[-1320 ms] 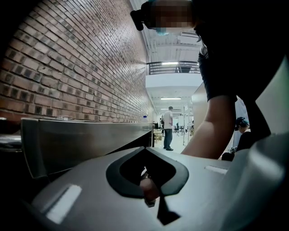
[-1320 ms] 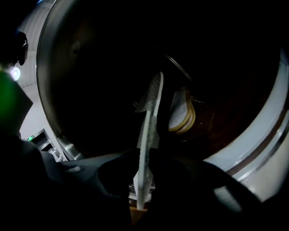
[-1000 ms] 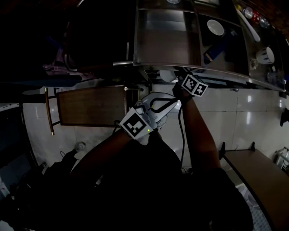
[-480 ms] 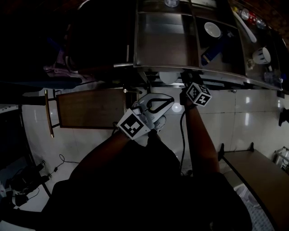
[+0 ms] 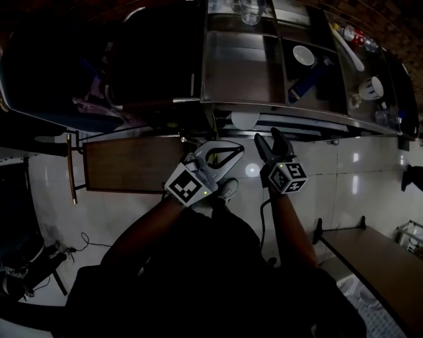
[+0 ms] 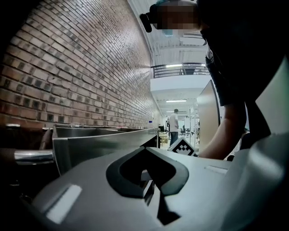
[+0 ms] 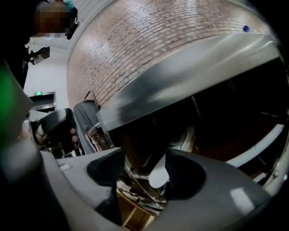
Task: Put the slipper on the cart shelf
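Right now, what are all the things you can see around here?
cart: one, steel, straight ahead
slipper: one, white, on the cart's lower shelf
bowl: one, white, on the cart's top
cup: one, white, cart's top, right end
glass: one, clear, cart's far edge
small table: one, brown, left of the cart
bench: one, brown, lower right
brick wall: one, reddish, beyond the cart
left tongs: one, grey, shut, empty
right tongs: one, grey, just opened, empty, near the slipper
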`<move>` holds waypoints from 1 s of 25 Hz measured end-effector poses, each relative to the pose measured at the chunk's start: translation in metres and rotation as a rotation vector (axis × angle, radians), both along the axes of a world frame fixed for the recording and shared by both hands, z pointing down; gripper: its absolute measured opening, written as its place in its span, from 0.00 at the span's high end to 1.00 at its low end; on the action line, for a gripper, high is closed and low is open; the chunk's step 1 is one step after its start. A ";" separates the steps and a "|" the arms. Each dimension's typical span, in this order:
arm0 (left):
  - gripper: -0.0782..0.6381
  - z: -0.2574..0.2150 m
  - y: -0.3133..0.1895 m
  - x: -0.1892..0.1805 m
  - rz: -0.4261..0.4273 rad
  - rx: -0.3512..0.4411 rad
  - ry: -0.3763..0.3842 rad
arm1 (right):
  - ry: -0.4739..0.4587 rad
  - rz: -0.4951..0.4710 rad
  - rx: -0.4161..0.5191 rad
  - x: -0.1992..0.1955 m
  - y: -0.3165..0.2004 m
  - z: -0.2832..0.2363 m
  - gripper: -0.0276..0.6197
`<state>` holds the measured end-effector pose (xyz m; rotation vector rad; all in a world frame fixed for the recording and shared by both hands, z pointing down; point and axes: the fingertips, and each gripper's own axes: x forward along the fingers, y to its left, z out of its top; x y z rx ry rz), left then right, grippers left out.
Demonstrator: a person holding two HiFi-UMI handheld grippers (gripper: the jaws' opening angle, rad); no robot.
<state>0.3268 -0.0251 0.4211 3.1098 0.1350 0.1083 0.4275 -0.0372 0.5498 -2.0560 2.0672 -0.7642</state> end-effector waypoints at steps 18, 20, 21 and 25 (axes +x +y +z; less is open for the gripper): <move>0.89 -0.015 -0.016 -0.128 -0.279 -0.008 -0.035 | 0.198 -0.514 0.229 -0.197 -0.002 -0.131 0.94; 0.89 -0.017 -0.021 -0.143 -0.311 -0.008 -0.028 | 0.195 -0.546 0.241 -0.213 -0.003 -0.136 0.95; 0.89 -0.018 -0.025 -0.151 -0.325 -0.009 -0.022 | 0.196 -0.560 0.242 -0.220 -0.004 -0.137 0.95; 0.89 -0.023 -0.040 -0.188 -0.365 -0.009 0.000 | 0.206 -0.598 0.231 -0.256 -0.012 -0.142 0.95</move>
